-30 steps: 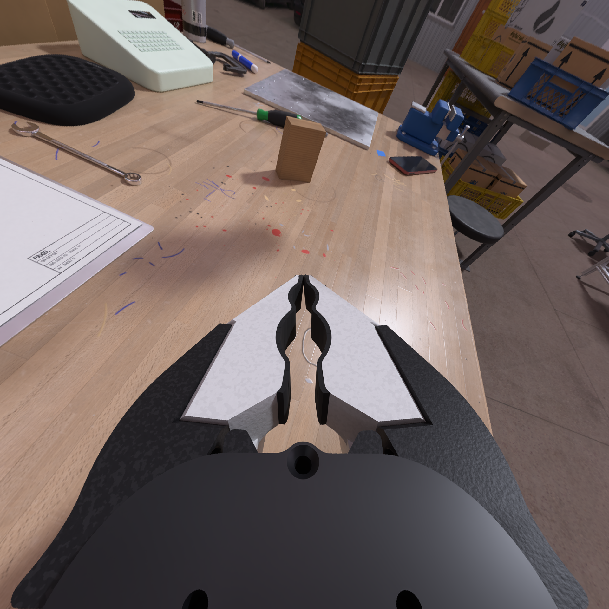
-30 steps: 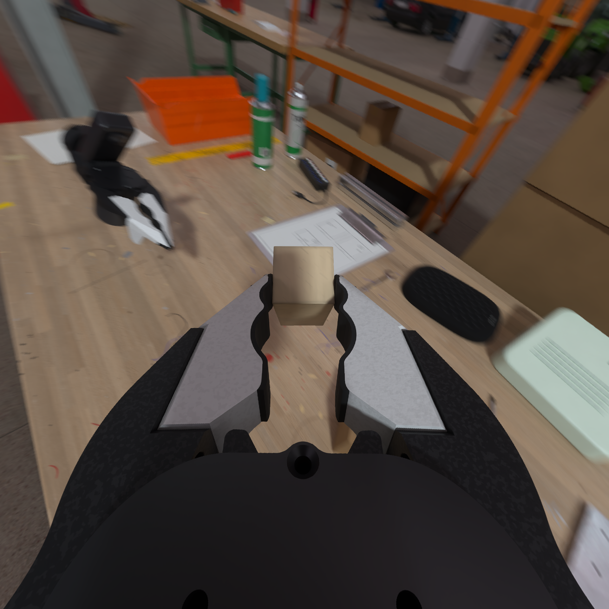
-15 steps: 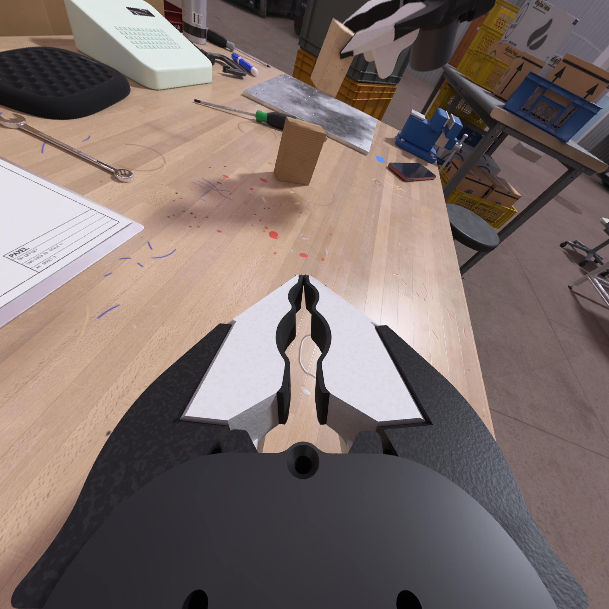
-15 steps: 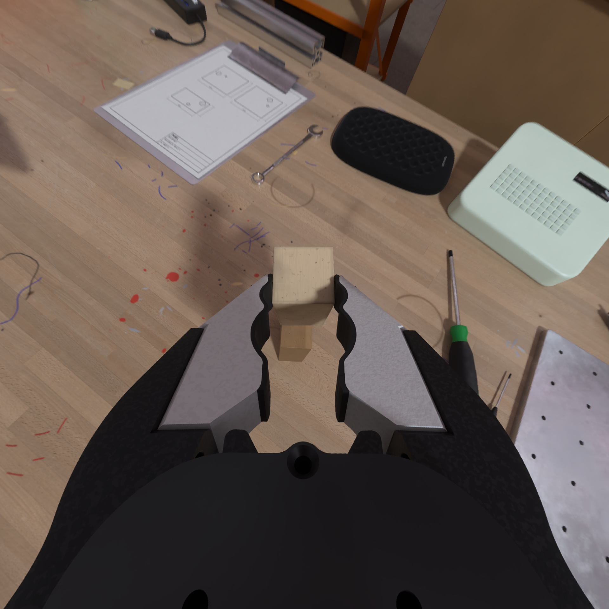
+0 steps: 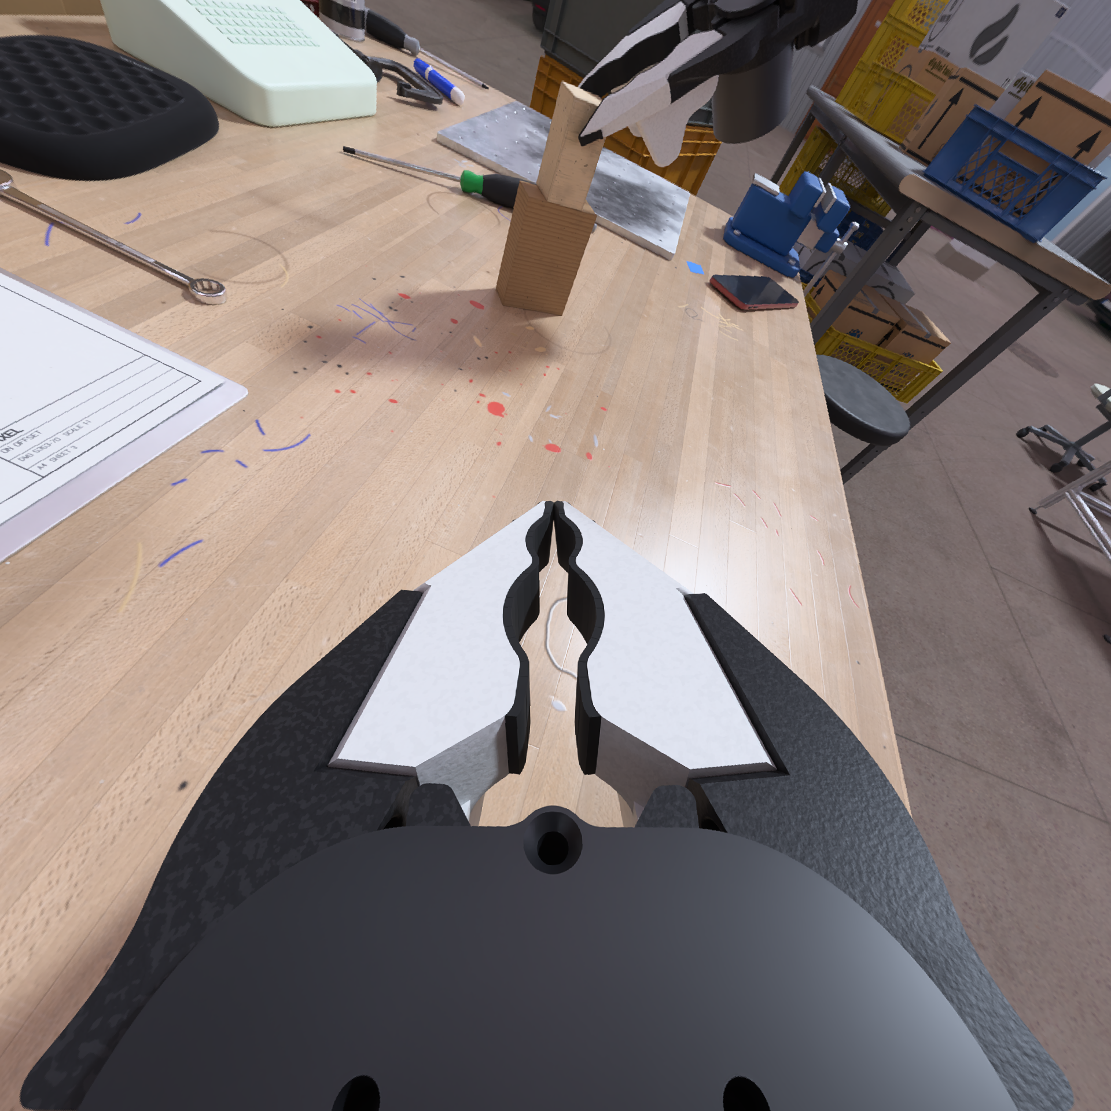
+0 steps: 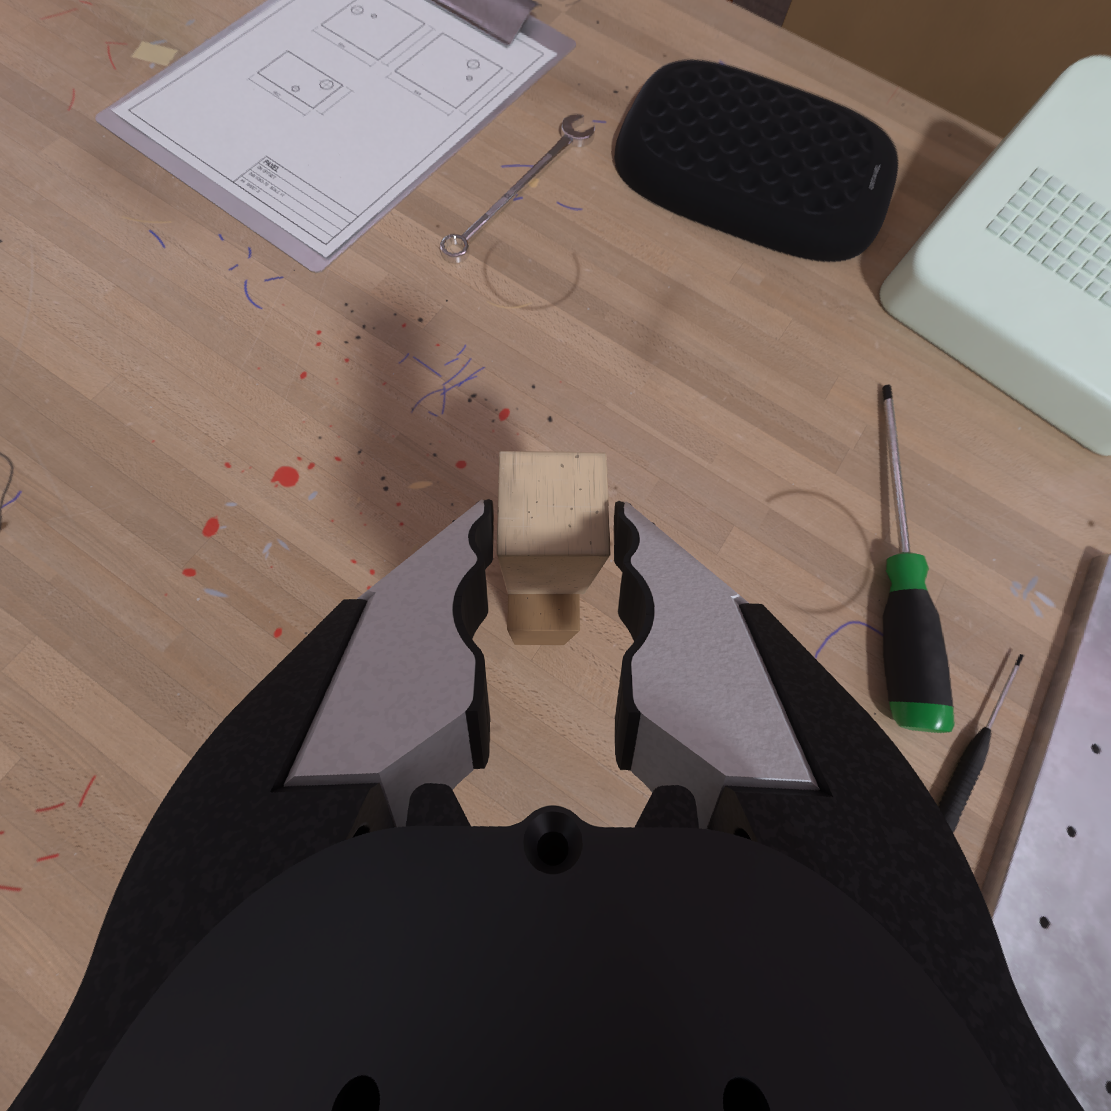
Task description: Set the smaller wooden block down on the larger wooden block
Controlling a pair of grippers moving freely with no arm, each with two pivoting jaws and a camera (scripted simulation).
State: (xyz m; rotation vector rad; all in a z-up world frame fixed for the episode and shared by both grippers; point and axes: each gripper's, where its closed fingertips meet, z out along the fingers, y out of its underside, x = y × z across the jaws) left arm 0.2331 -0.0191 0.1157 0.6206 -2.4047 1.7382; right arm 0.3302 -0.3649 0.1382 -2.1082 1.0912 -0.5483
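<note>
The larger wooden block (image 5: 544, 252) stands upright on the workbench (image 5: 691, 481). The smaller, paler wooden block (image 5: 568, 144) stands on its top, bottom face touching and slightly tilted. My right gripper (image 5: 619, 129) comes in from the upper right and is shut on the smaller block's top end. In the right wrist view the right gripper (image 6: 553, 523) looks down, with the smaller block (image 6: 550, 505) between its pads and the larger block (image 6: 544, 619) showing just beneath. My left gripper (image 5: 552, 508) is shut and empty, low over the bench, well in front of the blocks.
A green-handled screwdriver (image 5: 490, 183) and a drilled metal plate (image 5: 631, 180) lie just behind the blocks. A wrench (image 5: 120, 246), a clipboard drawing (image 5: 72, 391), a black pad (image 5: 78, 102) and a pale green device (image 5: 252, 54) lie left. A phone (image 5: 754, 293) and a blue vise (image 5: 781, 222) sit by the right edge.
My right gripper has swung over the bench and lowered the smaller block onto the top of the larger block. My left gripper has stayed shut and nearly still.
</note>
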